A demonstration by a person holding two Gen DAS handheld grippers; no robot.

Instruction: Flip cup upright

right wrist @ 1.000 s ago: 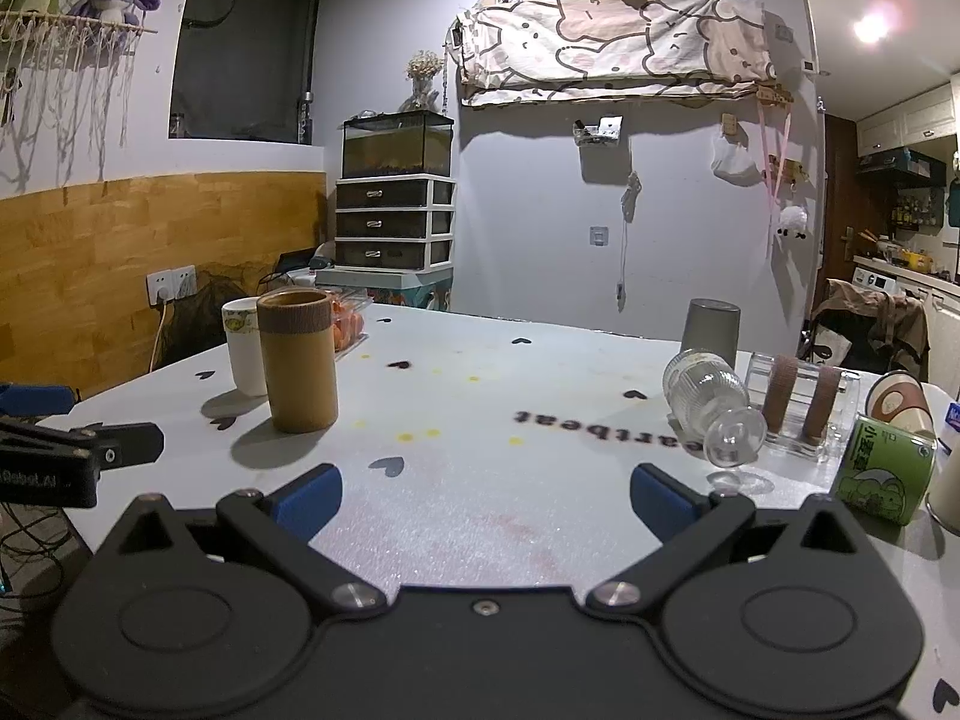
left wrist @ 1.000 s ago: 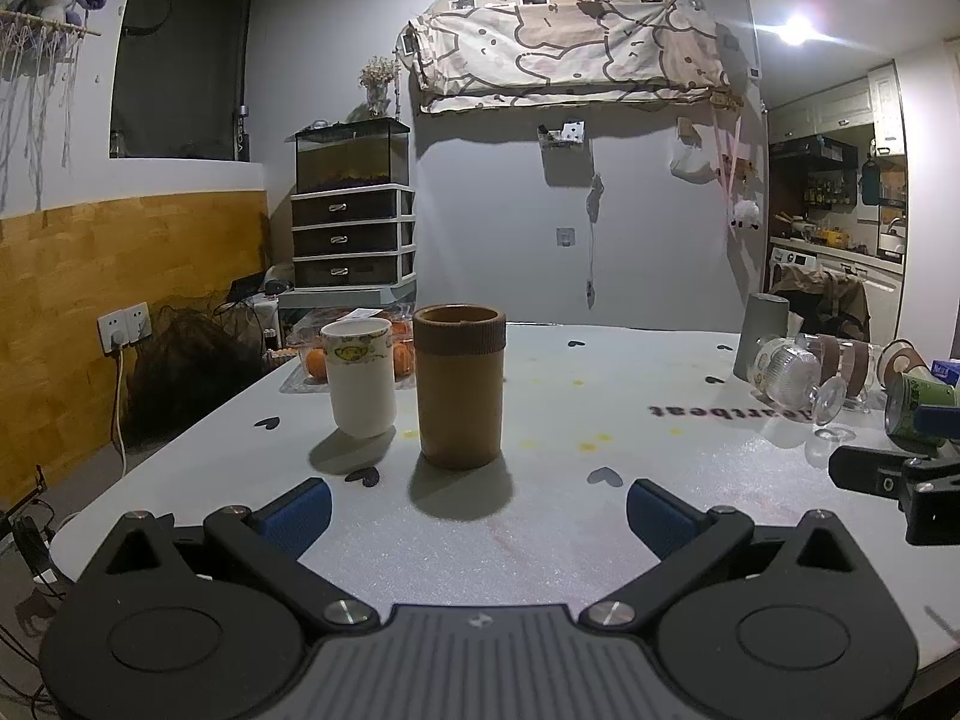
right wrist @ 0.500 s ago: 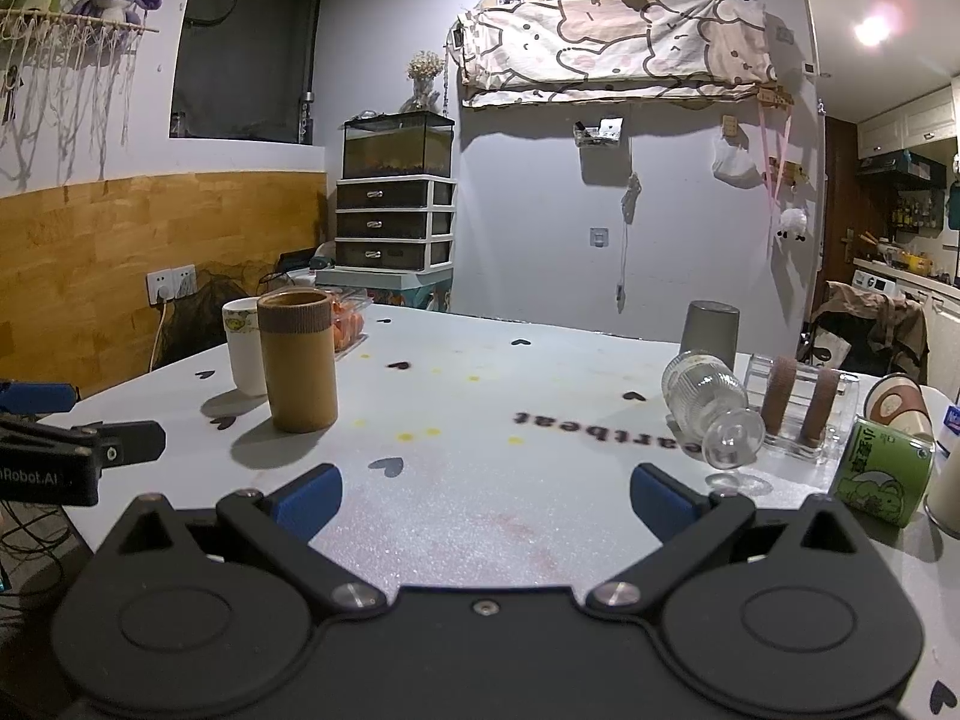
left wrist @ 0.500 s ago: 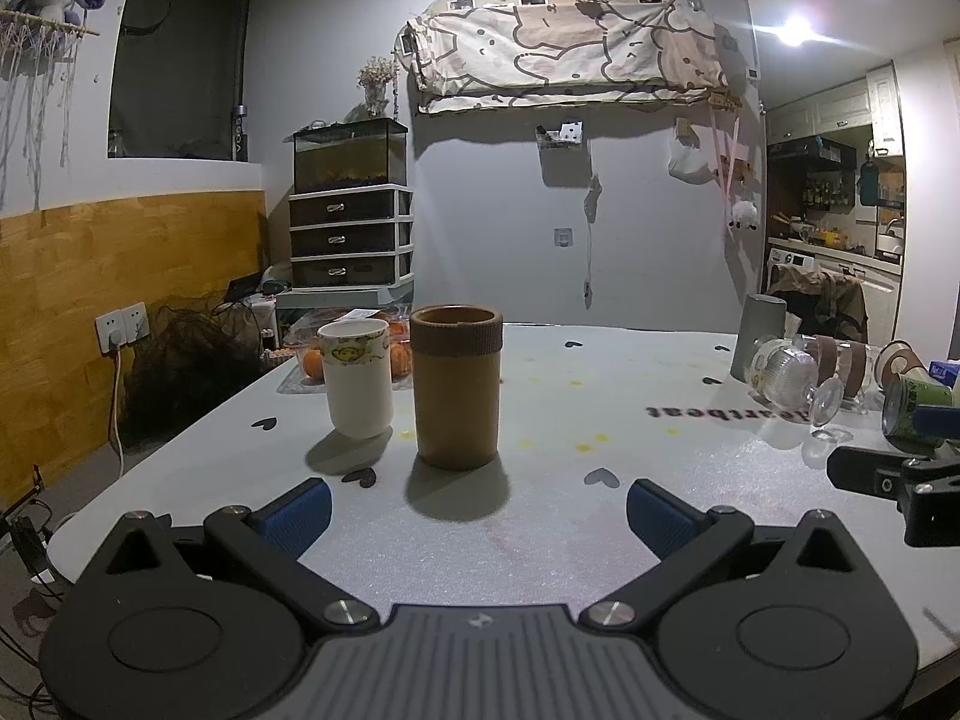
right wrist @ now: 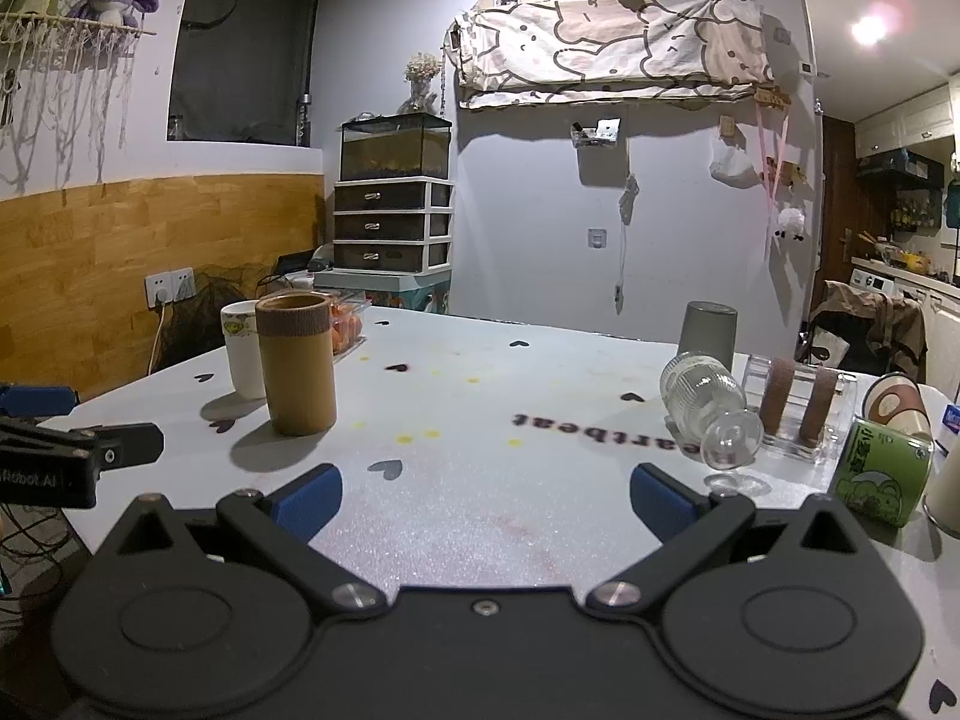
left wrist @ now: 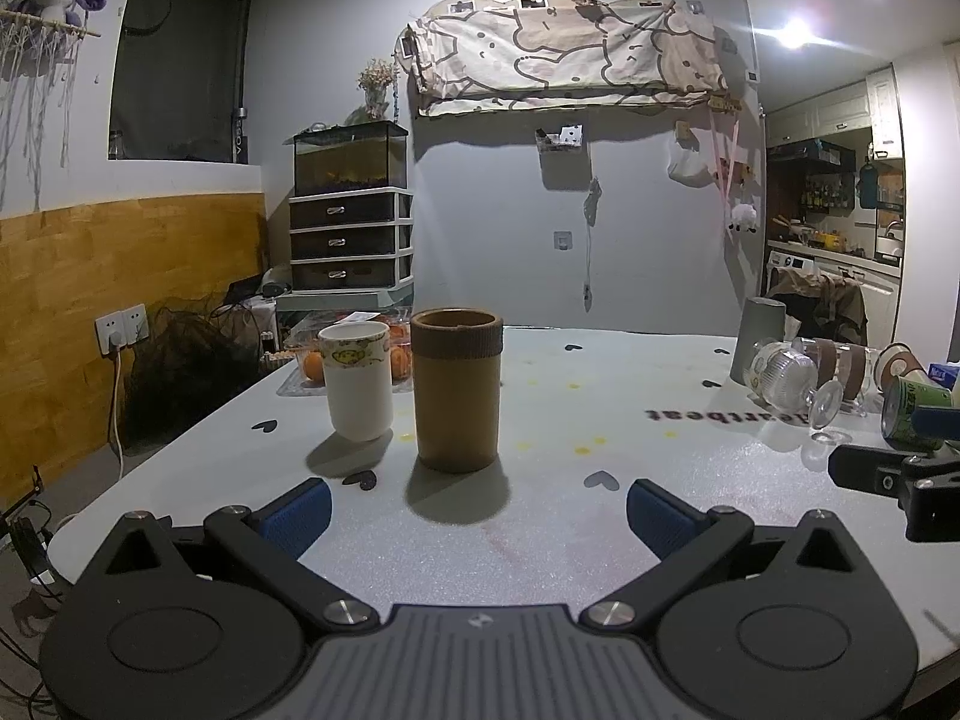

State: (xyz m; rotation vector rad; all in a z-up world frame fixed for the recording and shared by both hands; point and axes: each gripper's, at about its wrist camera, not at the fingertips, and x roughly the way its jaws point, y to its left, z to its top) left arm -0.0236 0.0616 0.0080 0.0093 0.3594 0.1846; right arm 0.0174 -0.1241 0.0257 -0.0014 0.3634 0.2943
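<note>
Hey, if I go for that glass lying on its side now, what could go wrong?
The glass goblet is round and smooth, so it may roll or slip from the right gripper. It lies close to the clear holder and green can, which could get knocked. The grey cup just behind could be toppled.

The oranges [left wrist: 313, 365] sit mostly hidden behind the white cup [left wrist: 356, 380] and brown cup [left wrist: 457, 390] in the left view, and their tray [left wrist: 292, 385] shows only a corner. At the right view's edge a pale container [right wrist: 947, 483] is cut off, so what it is cannot be told, and a blue box [right wrist: 952, 418] shows only a sliver. The print on the green can [right wrist: 881, 471] is too small to read.
</note>
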